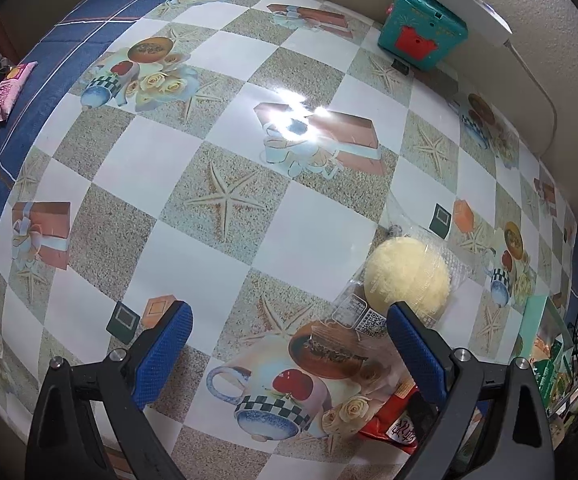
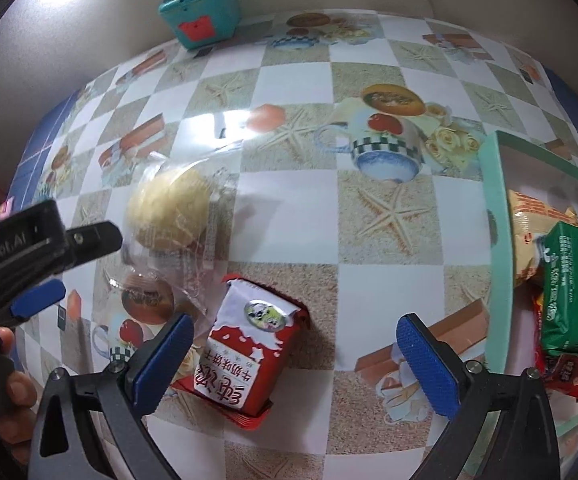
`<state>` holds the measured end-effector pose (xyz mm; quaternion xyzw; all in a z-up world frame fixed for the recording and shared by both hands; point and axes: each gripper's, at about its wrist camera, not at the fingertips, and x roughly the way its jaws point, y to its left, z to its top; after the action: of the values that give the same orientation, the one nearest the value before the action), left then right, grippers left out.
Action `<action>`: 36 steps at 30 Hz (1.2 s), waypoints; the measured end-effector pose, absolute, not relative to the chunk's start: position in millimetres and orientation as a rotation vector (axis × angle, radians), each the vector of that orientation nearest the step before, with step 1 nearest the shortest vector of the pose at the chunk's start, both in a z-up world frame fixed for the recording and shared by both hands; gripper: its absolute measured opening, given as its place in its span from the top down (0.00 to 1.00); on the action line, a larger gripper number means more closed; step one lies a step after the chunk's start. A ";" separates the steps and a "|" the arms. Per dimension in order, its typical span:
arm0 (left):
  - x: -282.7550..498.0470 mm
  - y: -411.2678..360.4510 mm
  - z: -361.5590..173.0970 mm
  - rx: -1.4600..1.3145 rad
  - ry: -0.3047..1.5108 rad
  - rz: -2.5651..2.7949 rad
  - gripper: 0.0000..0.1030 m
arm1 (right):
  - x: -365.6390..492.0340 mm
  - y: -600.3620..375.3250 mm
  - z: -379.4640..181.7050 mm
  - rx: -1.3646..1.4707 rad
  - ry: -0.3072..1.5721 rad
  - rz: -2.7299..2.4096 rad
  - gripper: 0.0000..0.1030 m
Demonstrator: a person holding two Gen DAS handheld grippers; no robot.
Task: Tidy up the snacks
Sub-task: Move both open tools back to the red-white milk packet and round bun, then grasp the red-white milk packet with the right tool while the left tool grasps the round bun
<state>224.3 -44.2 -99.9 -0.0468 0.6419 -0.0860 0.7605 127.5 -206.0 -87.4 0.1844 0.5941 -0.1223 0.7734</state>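
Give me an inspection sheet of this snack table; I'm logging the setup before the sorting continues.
Surface: table under a glossy checkered printed cloth, with lamp glare.
Job's things: red snack packet and round yellow pastry in clear wrap loose on the cloth; pale green tray at the right already holds a green packet and others.
Clutter: teal box at the wall; pink packet on the blue edge.
Grippers: left tongs open, over the cloth beside the pastry; right tongs open, above the red packet, not gripping it.
Cables: white cord running along the wall.
Surroundings: plain wall behind; a hand on the left tool's grip.
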 end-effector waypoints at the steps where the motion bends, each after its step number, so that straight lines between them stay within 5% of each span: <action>1: 224.7 -47.8 -101.2 -0.103 1.397 -0.187 0.05 | 127.9 -204.0 -88.5 0.391 1.291 -0.264 0.01; 16: 226.1 -48.1 -91.2 -0.155 1.372 -0.204 0.05 | 116.8 -225.1 -91.0 0.377 1.277 -0.331 0.17; 22: 219.5 -59.8 -83.8 -0.145 1.342 -0.251 0.05 | 115.4 -239.3 -90.0 0.417 1.259 -0.340 0.43; 33: 212.3 -96.1 -84.1 -0.043 1.276 -0.317 0.06 | 114.8 -239.2 -88.0 0.399 1.237 -0.332 0.48; 36: 212.1 -101.0 -87.5 -0.035 1.268 -0.325 0.23 | 111.9 -239.1 -86.1 0.392 1.236 -0.330 0.48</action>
<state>212.1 -101.0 -87.5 -0.0164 0.5898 -0.1512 0.7931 111.9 -239.1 -86.1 0.1818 0.5727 -0.1531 0.7845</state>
